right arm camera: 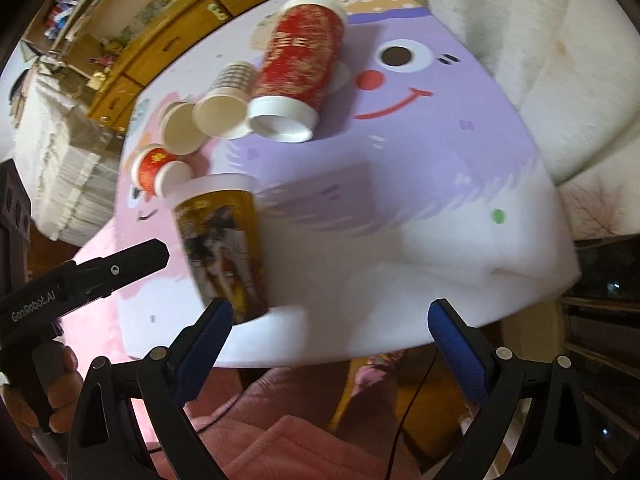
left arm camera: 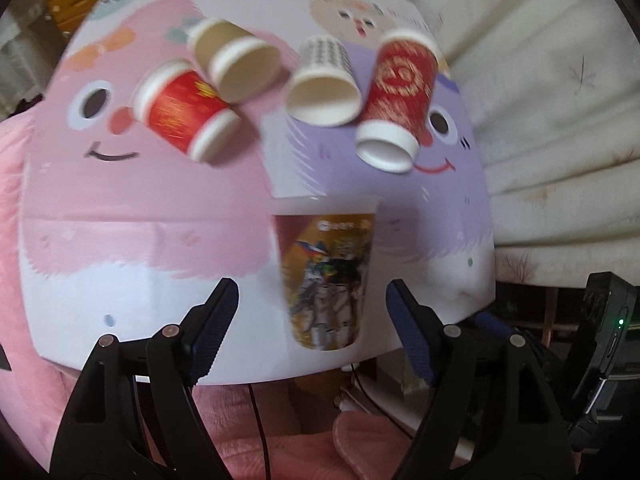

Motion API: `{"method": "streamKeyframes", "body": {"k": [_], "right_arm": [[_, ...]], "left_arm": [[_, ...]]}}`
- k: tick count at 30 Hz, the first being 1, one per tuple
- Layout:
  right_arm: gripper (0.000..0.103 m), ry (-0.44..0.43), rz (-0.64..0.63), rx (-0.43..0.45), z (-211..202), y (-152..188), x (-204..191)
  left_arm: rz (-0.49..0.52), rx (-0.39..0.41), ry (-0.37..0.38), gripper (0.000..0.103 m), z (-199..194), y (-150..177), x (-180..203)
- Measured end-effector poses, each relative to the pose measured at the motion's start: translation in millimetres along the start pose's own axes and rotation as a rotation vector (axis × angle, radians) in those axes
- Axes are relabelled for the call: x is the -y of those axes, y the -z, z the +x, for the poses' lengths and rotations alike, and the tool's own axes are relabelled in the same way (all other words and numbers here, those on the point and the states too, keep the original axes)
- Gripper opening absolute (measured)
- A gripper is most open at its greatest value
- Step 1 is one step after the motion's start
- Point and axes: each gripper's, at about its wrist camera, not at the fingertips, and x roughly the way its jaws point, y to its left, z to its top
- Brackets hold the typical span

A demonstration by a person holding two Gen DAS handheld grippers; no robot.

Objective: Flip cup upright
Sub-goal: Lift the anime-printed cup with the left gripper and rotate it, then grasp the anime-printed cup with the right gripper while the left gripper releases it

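The printed cup [left arm camera: 328, 276] stands upright near the front edge of the bench [left arm camera: 140, 240], its wide white rim at the top and its narrower base resting on the surface, so its long axis runs vertically. In the left wrist view it sits between and just beyond the fingers of the left gripper [left arm camera: 312, 320], whose blue pads are spread well apart on either side without touching it. In the right wrist view the same cup [right arm camera: 222, 248] appears left of centre, leaning only by lens distortion, with the left finger of the right gripper [right arm camera: 330, 328] just in front of its base; this gripper is also spread wide and holds nothing. Farther back on the bench four more cups lie on their sides: a small red cup [left arm camera: 186, 114] with its mouth toward the front right, a tan cup [left arm camera: 238, 64] with its open mouth facing the camera, a white patterned cup [left arm camera: 324, 84] likewise mouth forward, and a tall red cup [left arm camera: 400, 96] with its base end nearest the camera. The tan and small red cups touch, as do the white patterned and tall red ones. The bench top carries a pink and purple cartoon face print.
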Motion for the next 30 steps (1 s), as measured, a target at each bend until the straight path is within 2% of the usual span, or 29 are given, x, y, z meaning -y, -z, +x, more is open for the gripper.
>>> {"method": "streamKeyframes", "body": {"k": [3,6,10,12,16,19,24,27,30], "right_arm": [[0.099,-0.085,-0.057,0.052,-4,3,-19],[0.099,-0.13,-0.12,0.108,-8,10,-40],[0.099,-0.182,-0.16,0.168,-9,16,-66],[0.099,-0.192,-0.173,0.228,-10,17,-79],[0.099,-0.113,-0.189,0.349,-4,20,-105],[0.099,-0.063,-0.206,0.389,10,16,-118],[0.099,0.072,-0.172,0.33,53,2,-135],[0.099,0.119,-0.128,0.291,77,-6,-138],[0.099,0.157,-0.11,0.293,93,-13,-143]], "left_arm": [[-0.036,0.068,-0.04,0.074,-19,12,-13],[-0.071,0.118,-0.065,0.074,-35,23,-28],[-0.122,0.144,-0.089,0.074,-49,30,-50],[-0.13,0.179,-0.107,0.074,-56,30,-61],[-0.096,0.249,-0.15,0.074,-66,25,-82],[-0.064,0.278,-0.171,0.074,-72,17,-96],[0.0,0.277,-0.2,0.074,-74,3,-114],[0.022,0.26,-0.193,0.074,-72,-5,-122],[0.038,0.231,-0.174,0.074,-67,-13,-131]]}}
